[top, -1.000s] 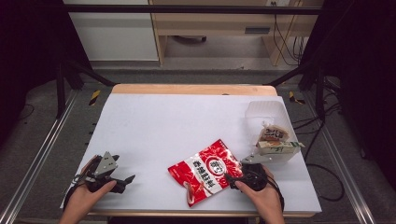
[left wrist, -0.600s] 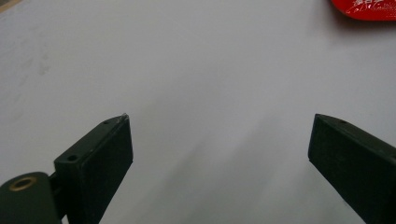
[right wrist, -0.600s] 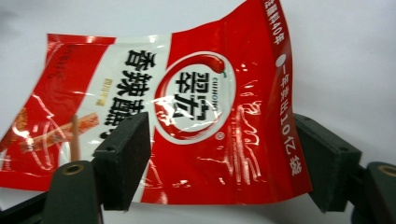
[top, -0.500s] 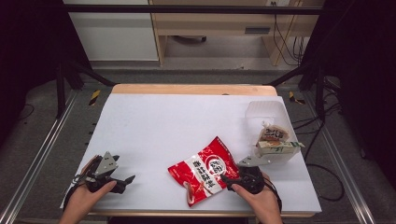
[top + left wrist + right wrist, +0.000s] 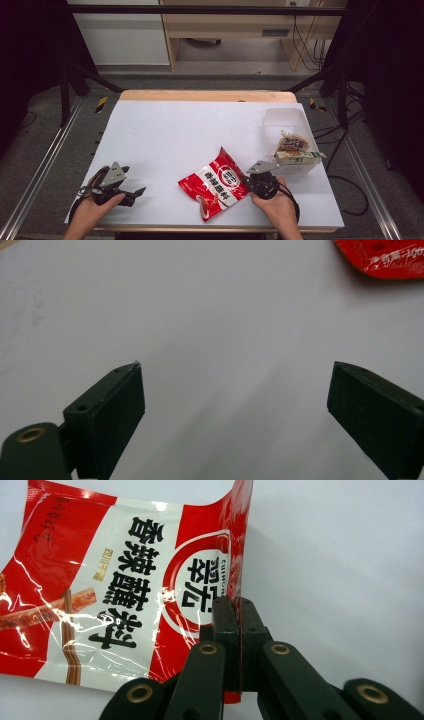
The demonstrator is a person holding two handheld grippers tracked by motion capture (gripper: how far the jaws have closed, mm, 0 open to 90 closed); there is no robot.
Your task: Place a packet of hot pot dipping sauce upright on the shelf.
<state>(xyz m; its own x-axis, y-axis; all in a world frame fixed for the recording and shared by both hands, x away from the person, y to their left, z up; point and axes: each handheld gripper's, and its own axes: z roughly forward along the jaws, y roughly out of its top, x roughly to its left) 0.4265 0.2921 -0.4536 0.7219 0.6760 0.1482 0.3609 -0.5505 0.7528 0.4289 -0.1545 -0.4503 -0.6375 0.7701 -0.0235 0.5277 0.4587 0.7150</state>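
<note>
High view: my right gripper (image 5: 248, 176) meets the right edge of the red seasoning packet (image 5: 214, 184), which lies near the front of the white table (image 5: 190, 130), while a clear plastic bin (image 5: 286, 120) holding two other food packs stands at the table's right side, just beyond my right hand. My left gripper (image 5: 137, 192) rests at the front left corner, well apart from the packet. Left gripper view: my left jaws stand wide apart over bare table with nothing between them; a corner of the red packet (image 5: 382, 260) lies far off. Right gripper view: my right jaws have just been closing and now pinch the packet's (image 5: 115, 580) side seam between their pads, the film curling upright at the grip. Judged from this, the grasp is made; the lift is not yet done, since most of the packet lies flat. If the bin is its destination, carrying it there and releasing it remain.
</note>
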